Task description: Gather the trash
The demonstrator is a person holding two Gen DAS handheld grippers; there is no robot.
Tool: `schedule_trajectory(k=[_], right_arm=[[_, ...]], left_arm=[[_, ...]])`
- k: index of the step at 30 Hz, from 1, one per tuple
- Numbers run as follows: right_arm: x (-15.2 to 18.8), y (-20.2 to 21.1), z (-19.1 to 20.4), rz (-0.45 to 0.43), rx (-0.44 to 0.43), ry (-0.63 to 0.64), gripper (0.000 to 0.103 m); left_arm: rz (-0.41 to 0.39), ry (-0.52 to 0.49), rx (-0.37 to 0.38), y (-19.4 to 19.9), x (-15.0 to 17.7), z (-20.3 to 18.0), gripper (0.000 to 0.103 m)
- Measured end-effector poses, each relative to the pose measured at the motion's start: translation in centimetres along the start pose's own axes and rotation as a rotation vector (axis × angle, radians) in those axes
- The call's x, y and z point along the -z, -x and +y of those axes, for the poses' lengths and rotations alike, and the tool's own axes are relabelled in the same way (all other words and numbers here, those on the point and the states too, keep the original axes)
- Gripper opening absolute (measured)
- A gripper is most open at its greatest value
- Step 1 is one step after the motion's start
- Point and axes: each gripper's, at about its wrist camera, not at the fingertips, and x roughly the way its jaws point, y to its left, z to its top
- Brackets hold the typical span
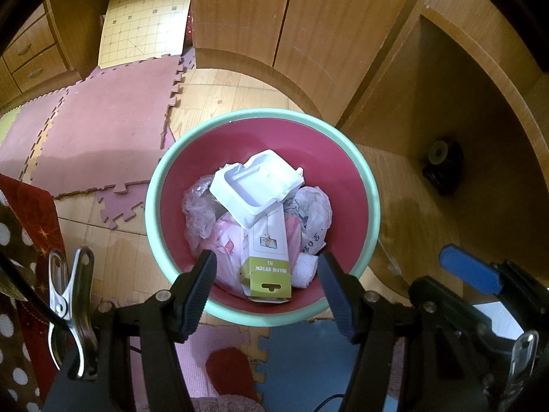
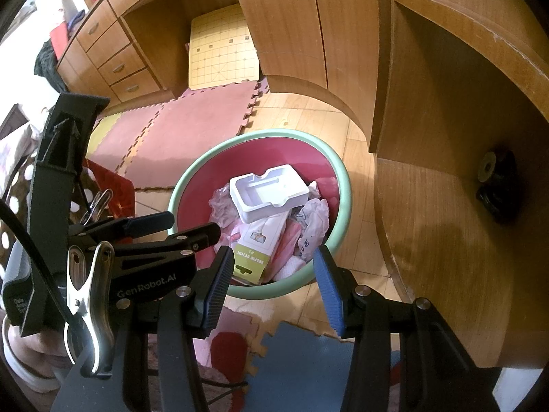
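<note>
While both claws are hanging over the floor, this is how things are sitting, left to right:

Metal clip: a shiny clip [image 1: 70,304] is sticking up on the left side of the left gripper's frame.

Foam mats: pink puzzle mats [image 1: 103,127] are lying on the wooden floor, to the left of the bin.

Left gripper: the left gripper [image 1: 267,290] is pointing down over the near rim of the bin. Its two fingers are standing apart and nothing is sitting between them.

Trash bin: the round trash bin [image 1: 156,185], with a mint green rim and a pink inside, is standing on the floor, just in front of the wooden desk [image 1: 343,34].

White tray: a white plastic tray [image 1: 255,185] is lying on top of the pile in the bin, tilted.

Selfie stick box: a white and green selfie stick box [image 1: 269,261] is lying under the tray, with its green end pointing at the near rim.

Crumpled wrappers: clear and white crumpled wrappers [image 1: 314,211] are filling the bin around the box.

Right gripper: the right gripper [image 2: 271,290] is hanging over the near edge of the same bin. Its blue-padded fingers are standing apart, holding nothing.

Black thing: a small black thing [image 2: 494,185] is sitting in the desk nook on the right. I cannot tell what it is.
</note>
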Motion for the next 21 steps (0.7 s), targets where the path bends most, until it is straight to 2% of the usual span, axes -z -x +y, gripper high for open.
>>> schedule_trajectory(k=[21], right_arm=[[-0.04, 0.0, -0.09, 0.001, -0.002, 0.0, 0.049]], left_arm=[[0.0, -0.006, 0.004, 0.04, 0.02, 0.01, 0.064]])
